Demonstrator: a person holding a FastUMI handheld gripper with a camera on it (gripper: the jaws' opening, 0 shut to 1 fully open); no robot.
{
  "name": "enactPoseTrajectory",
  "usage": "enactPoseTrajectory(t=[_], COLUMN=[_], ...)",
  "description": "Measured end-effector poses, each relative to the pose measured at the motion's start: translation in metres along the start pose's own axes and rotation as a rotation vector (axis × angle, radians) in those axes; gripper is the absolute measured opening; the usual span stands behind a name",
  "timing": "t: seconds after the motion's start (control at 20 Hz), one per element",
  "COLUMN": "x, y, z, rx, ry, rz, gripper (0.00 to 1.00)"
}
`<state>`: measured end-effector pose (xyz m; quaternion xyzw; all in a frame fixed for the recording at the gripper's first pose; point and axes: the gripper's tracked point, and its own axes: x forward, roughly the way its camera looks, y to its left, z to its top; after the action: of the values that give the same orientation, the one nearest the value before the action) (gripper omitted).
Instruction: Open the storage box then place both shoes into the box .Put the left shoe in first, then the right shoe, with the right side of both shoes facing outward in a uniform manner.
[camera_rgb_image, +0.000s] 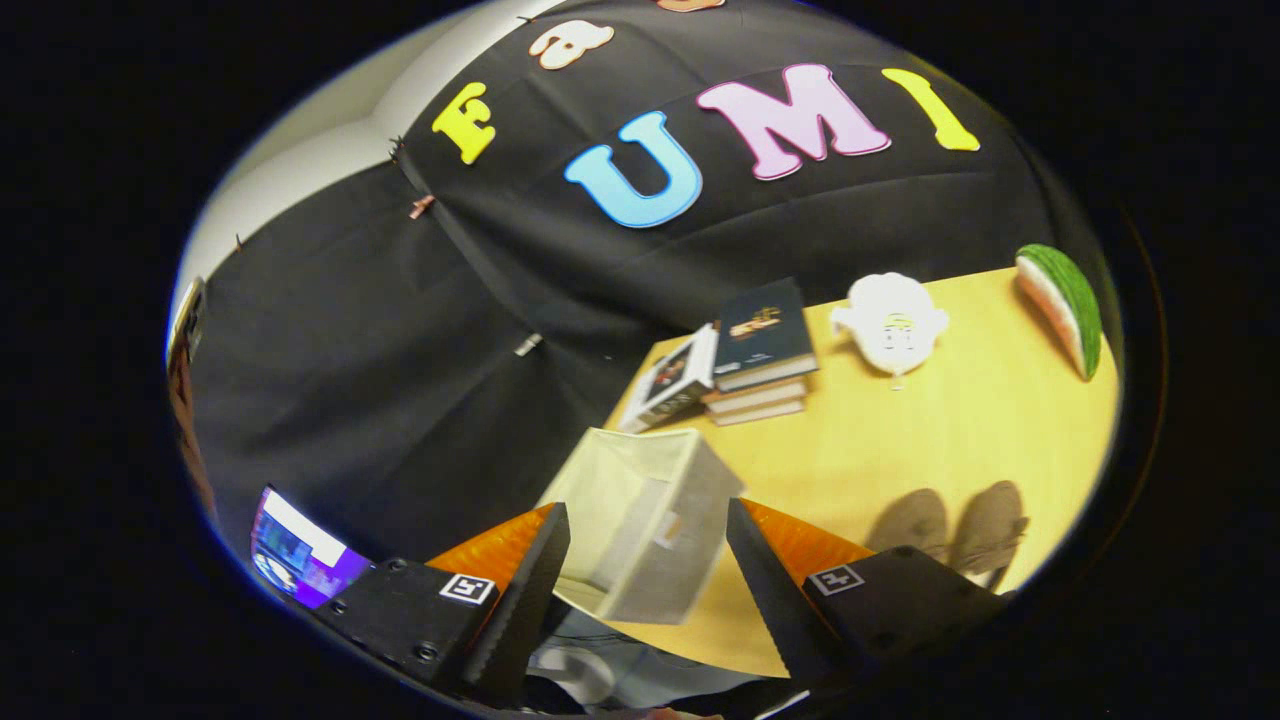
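Step 1 by the look of it: opening the storage box (645, 520). Box appears shut, lid face not lifted, tho blur makes that hard to confirm; neither shoe inside. Gripper (648, 590) spread wide, empty, nothing pinched, raised above table (900, 450) & tilted.

Box sits at near table edge, between the 2 fingers & just ahead of tips, touching neither. 2 shoes (955, 525) side by side on table, beside the box & off past the right finger, apart from it. Can't tell left from right shoe at this blur.

Beyond box: stack of books (760, 345), white figure (893, 322), watermelon slice (1065, 305) at far side.

Next probably: drop toward box front, find lid edge or tab, close fingers on it, swing open. Needs care: light box could slide off the edge.
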<state>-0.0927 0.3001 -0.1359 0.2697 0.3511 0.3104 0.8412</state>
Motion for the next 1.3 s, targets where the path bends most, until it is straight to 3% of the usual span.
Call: enactPoseTrajectory(t=[0.35, 0.5, 0.7, 0.8, 0.85, 1.0, 1.2, 1.3], x=[-0.020, -0.023, -0.015, -0.009, -0.004, 0.010, 0.028, 0.036], y=[-0.101, -0.135, -0.166, -0.178, -0.183, -0.194, -0.217, -0.230], z=[-0.060, -0.083, -0.114, -0.130, -0.137, -0.153, -0.147, -0.148], rx=[-0.033, -0.003, -0.073, -0.096, -0.100, -0.076, -0.070, -0.071], ry=[0.099, 0.141, 0.210, 0.262, 0.282, 0.316, 0.299, 0.311], rz=[-0.256, -0.316, -0.357, -0.380, -0.386, -0.403, -0.450, -0.479], gripper=[0.98, 0.98, 0.97, 0.91, 0.81, 0.73, 0.70, 0.62])
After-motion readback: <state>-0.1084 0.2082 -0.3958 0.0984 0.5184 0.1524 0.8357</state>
